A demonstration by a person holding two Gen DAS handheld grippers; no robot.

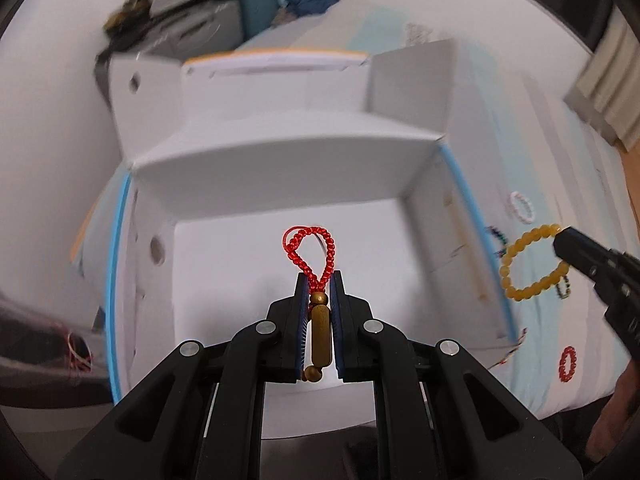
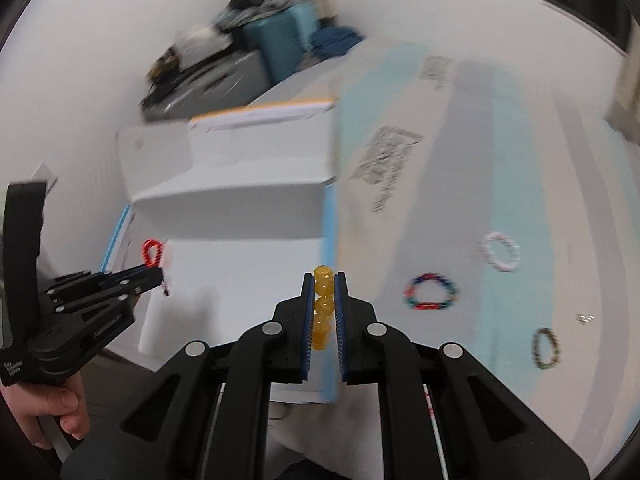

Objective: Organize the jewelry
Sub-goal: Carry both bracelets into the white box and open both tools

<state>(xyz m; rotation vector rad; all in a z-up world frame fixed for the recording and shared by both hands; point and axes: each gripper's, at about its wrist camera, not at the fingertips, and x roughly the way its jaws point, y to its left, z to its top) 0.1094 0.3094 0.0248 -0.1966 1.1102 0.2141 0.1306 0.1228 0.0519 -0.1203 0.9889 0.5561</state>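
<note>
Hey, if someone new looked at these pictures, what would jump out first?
The left gripper pinches a red braided cord charm over the open white box. Beside the box's right wall, the right gripper clamps a yellow bead bracelet; other bracelets lie on the surface beyond.

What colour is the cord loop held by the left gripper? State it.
Red, on the braided cord loop; the left wrist view shows it best.

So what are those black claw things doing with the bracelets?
A person is sorting jewelry with two grippers. The left gripper is shut on a red cord charm and holds it over the open white box. The right gripper is shut on a yellow bead bracelet beside the box. A white bracelet, a multicolored one and a dark one lie on the surface.
</note>
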